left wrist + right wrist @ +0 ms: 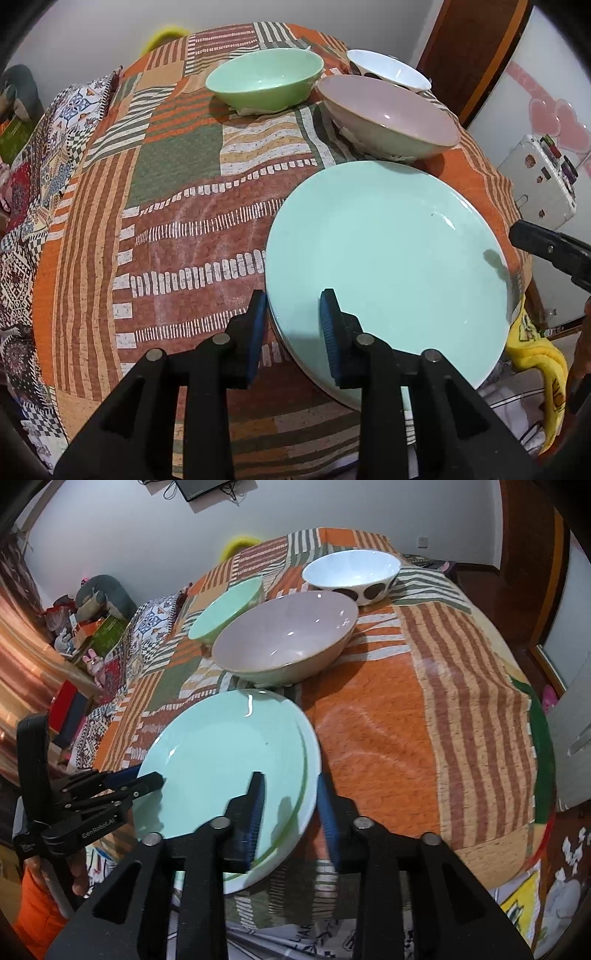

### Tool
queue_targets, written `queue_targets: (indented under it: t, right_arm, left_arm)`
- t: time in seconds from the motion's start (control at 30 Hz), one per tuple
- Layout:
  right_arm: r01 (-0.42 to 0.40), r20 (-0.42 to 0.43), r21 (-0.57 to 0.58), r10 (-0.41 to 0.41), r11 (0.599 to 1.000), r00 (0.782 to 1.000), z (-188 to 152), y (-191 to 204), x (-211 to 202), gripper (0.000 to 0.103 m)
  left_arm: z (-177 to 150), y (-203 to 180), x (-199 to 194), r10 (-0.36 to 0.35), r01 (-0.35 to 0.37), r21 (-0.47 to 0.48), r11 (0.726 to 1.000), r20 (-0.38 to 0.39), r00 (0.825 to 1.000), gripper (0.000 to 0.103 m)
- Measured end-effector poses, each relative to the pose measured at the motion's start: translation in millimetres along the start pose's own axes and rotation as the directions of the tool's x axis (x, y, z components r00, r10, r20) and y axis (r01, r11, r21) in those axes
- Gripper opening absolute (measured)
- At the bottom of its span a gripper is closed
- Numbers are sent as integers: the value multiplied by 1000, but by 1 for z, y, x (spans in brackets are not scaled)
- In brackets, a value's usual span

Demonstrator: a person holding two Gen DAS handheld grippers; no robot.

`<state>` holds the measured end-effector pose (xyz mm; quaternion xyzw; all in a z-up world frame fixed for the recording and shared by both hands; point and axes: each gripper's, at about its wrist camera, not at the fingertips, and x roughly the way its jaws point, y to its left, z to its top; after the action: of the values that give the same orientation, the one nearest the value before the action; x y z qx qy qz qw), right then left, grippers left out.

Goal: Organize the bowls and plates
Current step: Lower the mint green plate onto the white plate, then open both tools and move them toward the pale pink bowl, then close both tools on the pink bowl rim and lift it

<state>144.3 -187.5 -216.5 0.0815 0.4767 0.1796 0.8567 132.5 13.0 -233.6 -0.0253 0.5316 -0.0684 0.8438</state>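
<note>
A mint plate [388,258] [229,760] lies on top of a white plate with a green rim line [312,760], near the table's front edge. My left gripper [293,295] straddles the stack's left rim. One blue pad is outside the rim and the other is over the plate, and neither presses, so it is open. My right gripper [290,777] straddles the right rim the same way, open, with a gap at the outer pad. Behind the plates stand a pink bowl [388,114] [284,635], a green bowl [264,79] [225,609] and a white bowl with dark spots [388,68] [351,570].
A patchwork cloth [177,229] covers the round table. A yellow cloth [535,354] hangs off the near right edge. A white box with stickers [535,184] stands to the right. A person's hand [79,878] holds the left gripper's handle.
</note>
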Motion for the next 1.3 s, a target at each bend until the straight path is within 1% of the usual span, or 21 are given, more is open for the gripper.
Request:
queue_targets:
  t: [0.13, 0.27, 0.3, 0.4, 0.47, 0.57, 0.6, 0.67, 0.9, 0.97, 1.07, 1.1, 1.3]
  right_arm:
    - [5, 12, 10, -5, 1000, 1000, 1, -5, -3, 35]
    - [2, 33, 24, -3, 1000, 999, 8, -9, -8, 36]
    - [1, 40, 25, -2, 1000, 999, 10, -10, -9, 38]
    - [4, 75, 24, -5, 1000, 997, 17, -11, -15, 46]
    - [10, 101, 19, -12, 1000, 995, 23, -11, -20, 47]
    - [10, 132, 18, -12, 1000, 991, 33, -13, -24, 49]
    - [11, 140, 19, -13, 1000, 990, 36, -13, -25, 51]
    - [17, 164, 20, -20, 1000, 986, 44, -14, -26, 54]
    - [15, 191, 24, -19, 1000, 981, 64, -17, -18, 54]
    - [18, 185, 22, -21, 1000, 982, 69, -18, -11, 54]
    - [21, 178, 23, -25, 1000, 984, 74, -21, -1, 62]
    - [23, 177, 27, -28, 999, 984, 76, -22, 3, 63]
    - [9, 145, 59, -18, 998, 989, 86, -35, 26, 63]
  left_arm:
    - [5, 3, -12, 9, -9, 0, 1000, 28, 1000, 29]
    - [17, 5, -33, 10, -11, 4, 1000, 86, 996, 32]
    - [21, 5, -38, 9, -9, 6, 1000, 102, 995, 32]
    - [34, 2, -54, 10, -12, 15, 1000, 156, 988, 39]
    - [45, -2, -63, 11, -15, 20, 1000, 193, 981, 47]
    - [61, -8, -70, 12, -19, 28, 999, 235, 972, 55]
    - [68, -10, -71, 12, -20, 30, 999, 245, 970, 55]
    - [78, -13, -70, 9, -17, 31, 999, 255, 967, 57]
    - [110, -21, -44, 6, -19, 49, 999, 244, 970, 58]
    - [117, -23, -34, 5, -18, 55, 998, 235, 972, 58]
    - [127, -24, -18, 0, -14, 59, 998, 222, 975, 58]
    - [130, -24, -13, -3, -10, 58, 998, 217, 976, 58]
    - [146, -20, 20, -27, 19, 46, 999, 177, 984, 58]
